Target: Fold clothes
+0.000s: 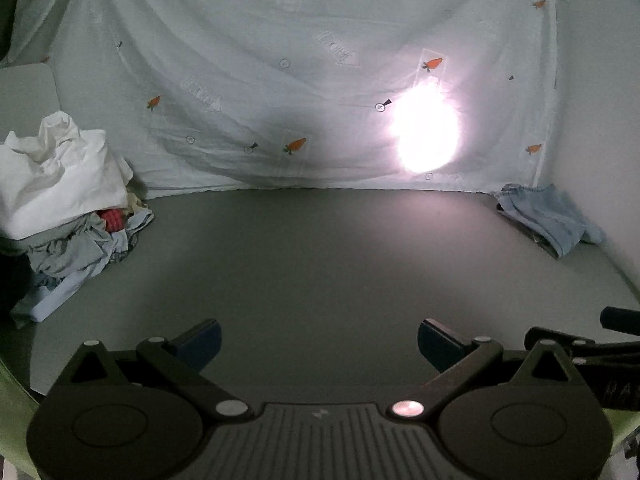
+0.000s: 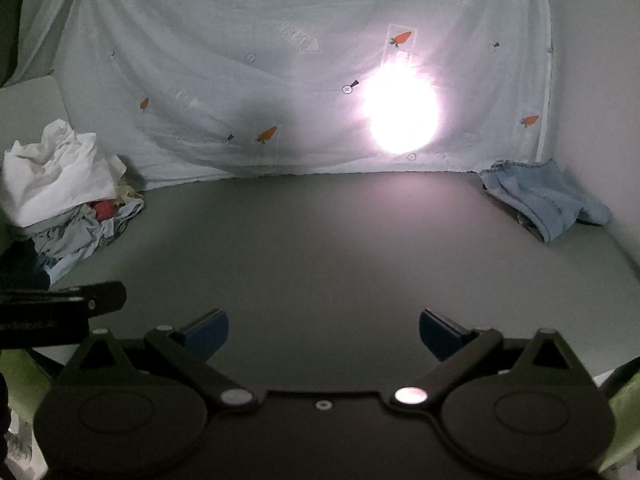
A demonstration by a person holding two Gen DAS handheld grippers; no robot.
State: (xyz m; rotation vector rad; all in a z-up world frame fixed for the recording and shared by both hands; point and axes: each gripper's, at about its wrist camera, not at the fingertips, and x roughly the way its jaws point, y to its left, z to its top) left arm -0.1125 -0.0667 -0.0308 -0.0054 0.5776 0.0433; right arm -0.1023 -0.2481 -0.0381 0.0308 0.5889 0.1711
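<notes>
While both sets of jaws stand wide apart and hold nothing, the left gripper (image 1: 319, 343) and right gripper (image 2: 323, 335) hover side by side over the grey table (image 1: 312, 256). Ahead to the left lies a clothes heap (image 1: 68, 200); ahead to the right, folded jeans (image 2: 544, 200). Beyond hangs a carrot-print sheet (image 1: 280, 60), backlit by a lamp (image 1: 426, 136).

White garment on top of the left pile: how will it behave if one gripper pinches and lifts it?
The white garment is crumpled with soft folds, so likely floppy and will drape. It rests on the tangled pile, so it may drag pieces along. Probably light.
</notes>
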